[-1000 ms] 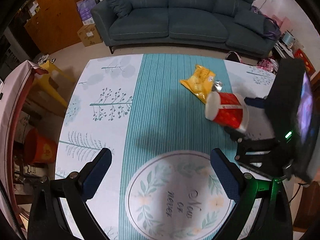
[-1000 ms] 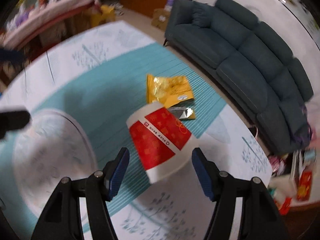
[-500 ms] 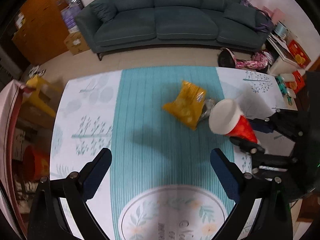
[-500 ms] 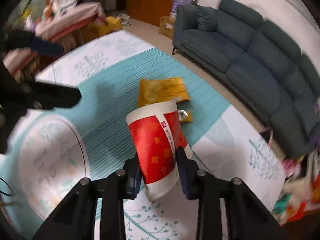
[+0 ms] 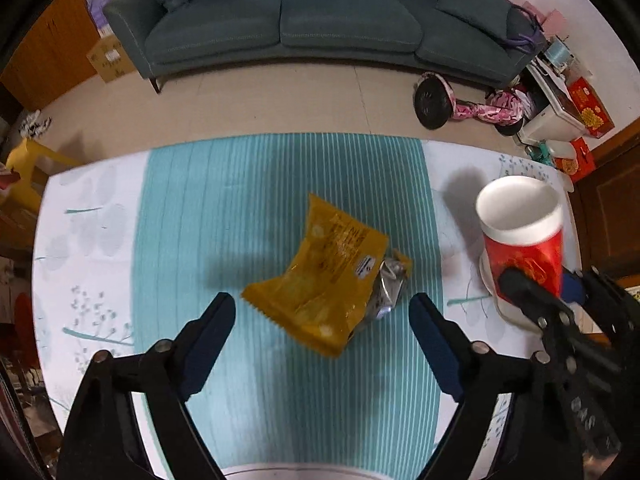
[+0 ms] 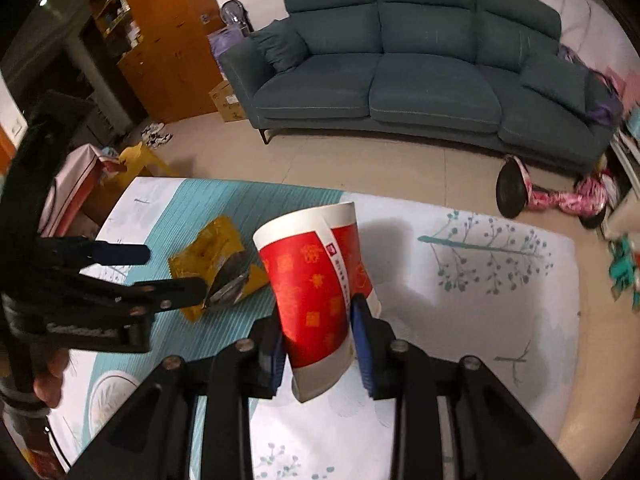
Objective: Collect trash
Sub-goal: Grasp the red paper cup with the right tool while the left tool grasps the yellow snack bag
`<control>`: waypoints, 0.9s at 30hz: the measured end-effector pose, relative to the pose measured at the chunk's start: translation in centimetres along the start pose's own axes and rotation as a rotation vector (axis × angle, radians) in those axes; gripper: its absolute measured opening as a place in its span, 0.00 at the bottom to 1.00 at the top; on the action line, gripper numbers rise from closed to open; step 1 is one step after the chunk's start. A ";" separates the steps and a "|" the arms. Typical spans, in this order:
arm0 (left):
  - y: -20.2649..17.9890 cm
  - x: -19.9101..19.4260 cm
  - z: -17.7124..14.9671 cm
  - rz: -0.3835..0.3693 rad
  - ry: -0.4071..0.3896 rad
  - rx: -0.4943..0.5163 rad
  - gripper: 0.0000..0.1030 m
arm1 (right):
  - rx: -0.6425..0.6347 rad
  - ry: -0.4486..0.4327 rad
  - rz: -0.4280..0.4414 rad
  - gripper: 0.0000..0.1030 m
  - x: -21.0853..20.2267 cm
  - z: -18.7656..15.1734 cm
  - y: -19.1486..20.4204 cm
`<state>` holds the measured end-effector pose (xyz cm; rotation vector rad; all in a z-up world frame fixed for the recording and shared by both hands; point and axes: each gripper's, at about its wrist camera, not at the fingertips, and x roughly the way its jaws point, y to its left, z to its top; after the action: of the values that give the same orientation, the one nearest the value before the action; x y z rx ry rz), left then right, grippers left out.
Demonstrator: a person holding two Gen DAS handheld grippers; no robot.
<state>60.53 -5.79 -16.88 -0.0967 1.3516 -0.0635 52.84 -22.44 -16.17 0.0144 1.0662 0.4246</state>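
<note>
A yellow snack wrapper [image 5: 325, 276] with a torn silver end lies on the teal stripe of the tablecloth [image 5: 224, 208]. My left gripper [image 5: 322, 312] hangs just above it with its jaws closing, the wrapper's near edge between the fingers but untouched. A red and white paper cup [image 6: 316, 280] is squeezed near its base by my right gripper [image 6: 320, 346], tilted and lifted off the table. The left wrist view has that cup [image 5: 522, 236] at the right, and the right wrist view has the wrapper [image 6: 218, 256] partly behind the left gripper's fingers [image 6: 120, 254].
A dark teal sofa [image 5: 320, 20] stands beyond the table's far edge, across bare floor. A pink hoverboard [image 5: 472, 106] lies on the floor at the right. A yellow stool [image 6: 140, 160] and wooden cabinets [image 6: 168, 36] are at the left. A hand [image 6: 50, 376] holds the left gripper.
My right gripper shut on the cup, rolled it more upright and carried it right. My left gripper moved forward and down over the wrapper, its jaws narrowing.
</note>
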 end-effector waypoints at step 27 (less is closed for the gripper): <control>0.5 -8.2 -15.4 -0.045 -0.074 -0.083 0.29 | 0.062 0.017 0.108 0.28 -7.4 -6.7 3.8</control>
<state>43.74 -4.94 -12.28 -0.1971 1.2783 -0.0412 42.84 -22.81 -12.41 0.1236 1.0985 0.4895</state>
